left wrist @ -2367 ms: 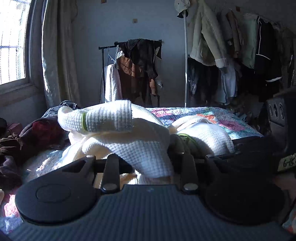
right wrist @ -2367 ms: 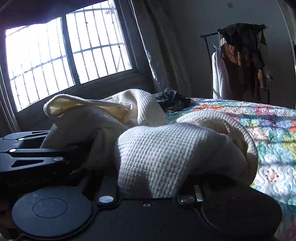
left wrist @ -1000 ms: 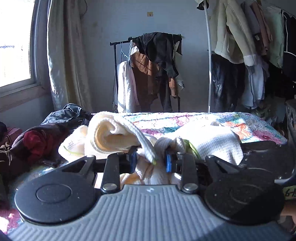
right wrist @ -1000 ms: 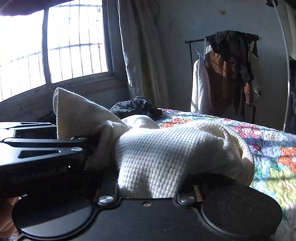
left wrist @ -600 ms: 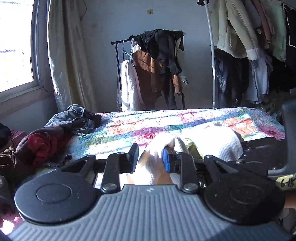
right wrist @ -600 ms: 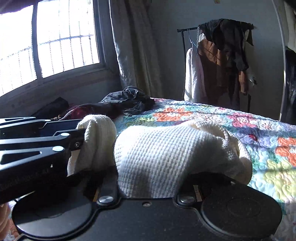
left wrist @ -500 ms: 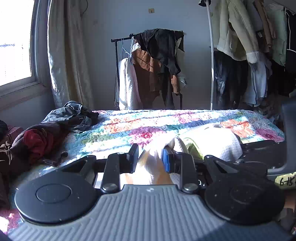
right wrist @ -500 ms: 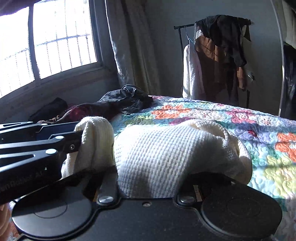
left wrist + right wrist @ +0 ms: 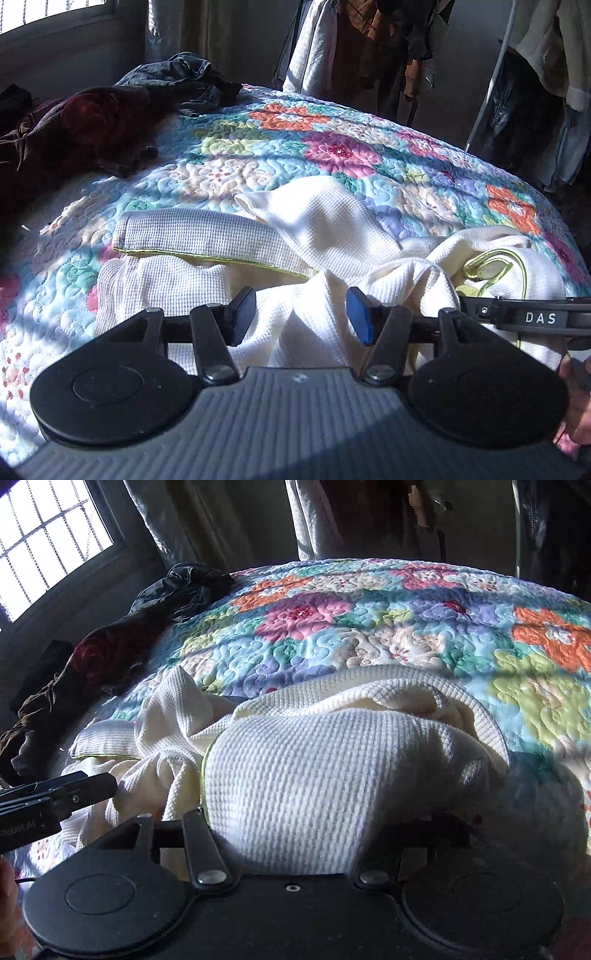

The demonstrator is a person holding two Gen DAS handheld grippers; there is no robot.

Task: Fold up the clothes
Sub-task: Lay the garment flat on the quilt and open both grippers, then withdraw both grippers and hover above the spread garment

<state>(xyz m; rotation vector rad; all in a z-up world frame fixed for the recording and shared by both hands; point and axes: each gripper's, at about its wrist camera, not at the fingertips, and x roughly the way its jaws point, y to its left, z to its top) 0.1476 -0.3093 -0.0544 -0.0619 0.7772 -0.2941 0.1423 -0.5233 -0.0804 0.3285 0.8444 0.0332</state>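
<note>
Over quilt [image 9: 332, 147] — left gripper [image 9: 301, 314] tilted down, open

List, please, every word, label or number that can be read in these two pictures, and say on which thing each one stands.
"DAS": white letters on the black arm of the right tool, at the right edge of the left wrist view.
White lettering on the black left tool, at the left edge of the right wrist view: cut off and too unclear to read.
No readable text on the white waffle garment or the floral quilt.
</note>
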